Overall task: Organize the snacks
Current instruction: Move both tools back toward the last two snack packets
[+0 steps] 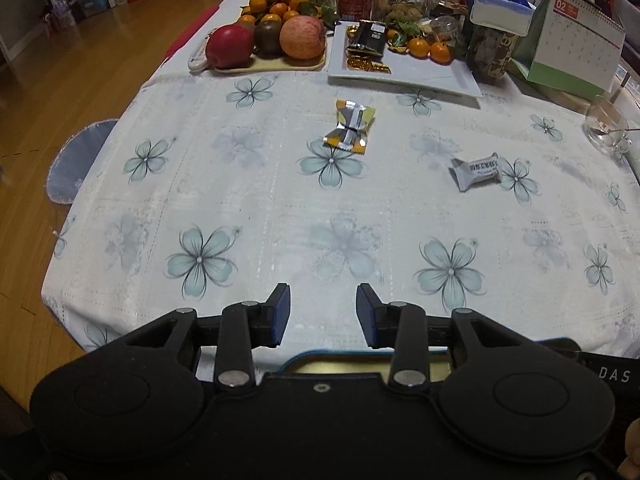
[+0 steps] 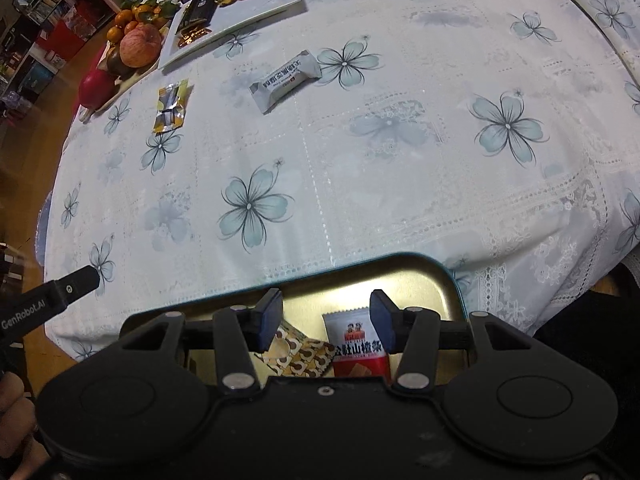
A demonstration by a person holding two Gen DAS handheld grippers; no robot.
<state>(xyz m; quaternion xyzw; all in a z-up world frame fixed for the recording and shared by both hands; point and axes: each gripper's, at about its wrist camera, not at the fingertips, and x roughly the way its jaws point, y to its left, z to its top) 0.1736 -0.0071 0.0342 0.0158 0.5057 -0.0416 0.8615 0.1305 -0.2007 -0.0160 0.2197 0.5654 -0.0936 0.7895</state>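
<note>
A yellow-and-silver snack packet (image 1: 350, 127) lies mid-table; it also shows in the right wrist view (image 2: 171, 106). A white wrapped snack (image 1: 476, 171) lies to its right, also in the right wrist view (image 2: 285, 79). A gold tin tray with a teal rim (image 2: 436, 280) sits at the table's near edge and holds a red-and-white packet (image 2: 356, 344) and a brown patterned packet (image 2: 298, 356). My left gripper (image 1: 323, 316) is open and empty over the near edge. My right gripper (image 2: 325, 322) is open and empty above the tin.
A tray of apples and oranges (image 1: 268, 36) and a white square plate (image 1: 404, 68) with gold candies, a dark packet and tangerines stand at the far side. Jars, a tissue box, a desk calendar (image 1: 576, 44) and a glass bowl (image 1: 606, 126) stand behind and right.
</note>
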